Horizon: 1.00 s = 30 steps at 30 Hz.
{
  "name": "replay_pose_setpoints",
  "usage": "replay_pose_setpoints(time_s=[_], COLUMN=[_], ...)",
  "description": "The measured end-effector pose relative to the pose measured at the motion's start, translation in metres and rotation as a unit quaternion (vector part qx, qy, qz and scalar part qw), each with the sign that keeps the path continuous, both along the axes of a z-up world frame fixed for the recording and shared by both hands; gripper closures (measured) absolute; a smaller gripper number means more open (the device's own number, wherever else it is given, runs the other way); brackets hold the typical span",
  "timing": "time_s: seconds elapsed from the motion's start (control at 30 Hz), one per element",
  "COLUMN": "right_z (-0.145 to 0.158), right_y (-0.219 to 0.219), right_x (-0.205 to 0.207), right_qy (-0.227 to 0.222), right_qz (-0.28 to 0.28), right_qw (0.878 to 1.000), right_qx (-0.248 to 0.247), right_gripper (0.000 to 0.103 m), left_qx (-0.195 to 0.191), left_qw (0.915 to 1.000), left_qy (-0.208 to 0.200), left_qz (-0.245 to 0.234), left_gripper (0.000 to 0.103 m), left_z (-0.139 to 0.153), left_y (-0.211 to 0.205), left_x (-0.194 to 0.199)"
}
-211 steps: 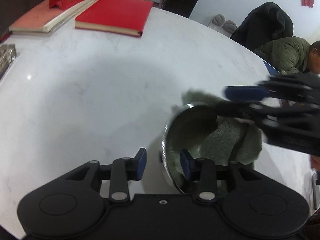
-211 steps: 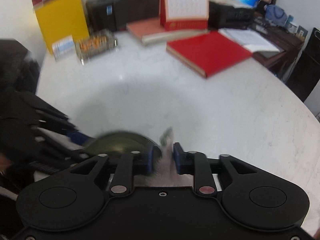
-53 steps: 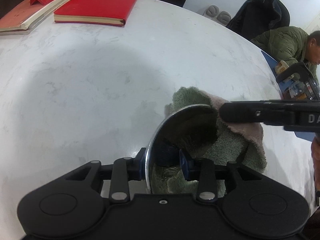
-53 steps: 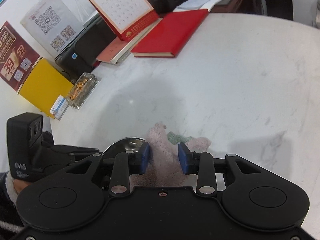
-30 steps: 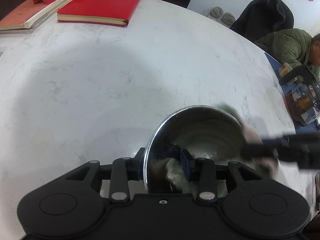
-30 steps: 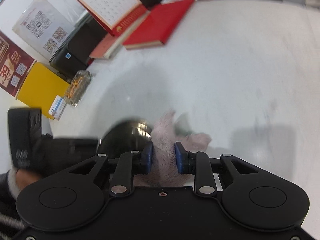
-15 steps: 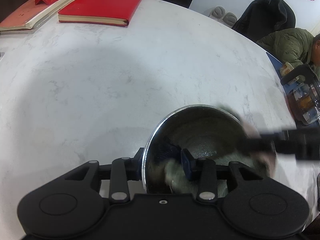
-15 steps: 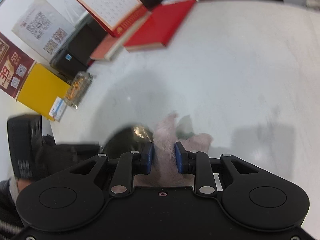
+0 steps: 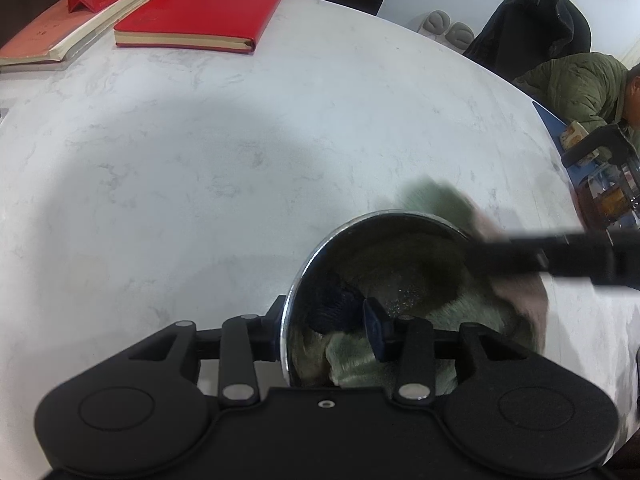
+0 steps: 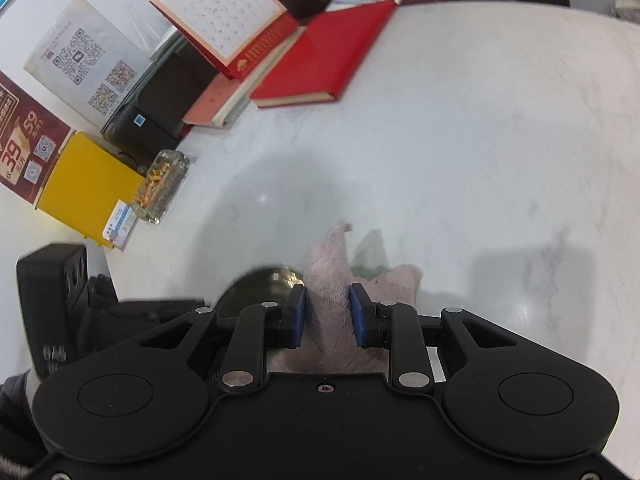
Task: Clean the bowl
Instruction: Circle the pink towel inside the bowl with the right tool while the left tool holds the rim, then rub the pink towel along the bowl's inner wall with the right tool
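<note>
A steel bowl (image 9: 404,256) stands tilted on the white marble table (image 9: 200,160), its mouth toward the right. My left gripper (image 9: 324,320) is shut on its near wall, one finger outside the rim and the other inside. A cloth (image 9: 516,304), green on one side and pink on the other, lies across the bowl's inside and over its far rim. My right gripper (image 10: 327,312) is shut on the pink cloth (image 10: 328,276), beside the blurred bowl (image 10: 260,280). In the left wrist view it shows as a blurred dark bar over the right rim.
A red book (image 9: 200,12), a desk calendar (image 10: 224,16), a yellow box (image 10: 84,188) and a glass dish (image 10: 162,184) stand along the table's far side. A glass teapot (image 9: 604,192) sits at the right edge. A seated person in a green jacket (image 9: 572,80) is beyond it.
The right gripper has dragged the cloth from the bowl's right rim back across its inside, and a green corner now shows behind the far rim. Bowl and left gripper kept still.
</note>
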State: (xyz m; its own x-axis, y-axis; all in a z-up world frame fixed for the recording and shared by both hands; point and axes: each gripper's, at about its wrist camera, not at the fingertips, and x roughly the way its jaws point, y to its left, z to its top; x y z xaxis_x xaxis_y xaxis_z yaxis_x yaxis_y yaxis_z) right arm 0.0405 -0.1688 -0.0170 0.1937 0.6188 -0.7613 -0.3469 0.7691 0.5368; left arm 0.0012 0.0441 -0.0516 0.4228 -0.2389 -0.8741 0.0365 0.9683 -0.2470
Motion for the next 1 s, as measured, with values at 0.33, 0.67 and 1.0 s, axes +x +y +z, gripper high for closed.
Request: replay_pose_setpoints(time_s=[0.33,0.67,1.0], right_z=[0.006,-0.006,-0.003], right_y=[0.012,-0.014,-0.004], right_x=[0.018,-0.015,0.006], right_qy=[-0.019,0.043,0.019], right_qz=[-0.005,-0.001,-0.021], right_qw=[1.000,0.999,0.999], right_qx=[0.019,0.011,0.037], right_gripper=[0.079,0.079,0.079], left_qx=[0.007,-0.004,-0.002], left_qw=[1.0000,1.0000,1.0000], left_qy=[0.000,-0.003,-0.005], left_qz=[-0.006,-0.003,0.004], left_gripper=[0.065,0.064,0.063], left_z=[-0.001,-0.001,-0.001], left_y=[-0.003,0.000,0.000], left_x=[-0.001,-0.002,-0.004])
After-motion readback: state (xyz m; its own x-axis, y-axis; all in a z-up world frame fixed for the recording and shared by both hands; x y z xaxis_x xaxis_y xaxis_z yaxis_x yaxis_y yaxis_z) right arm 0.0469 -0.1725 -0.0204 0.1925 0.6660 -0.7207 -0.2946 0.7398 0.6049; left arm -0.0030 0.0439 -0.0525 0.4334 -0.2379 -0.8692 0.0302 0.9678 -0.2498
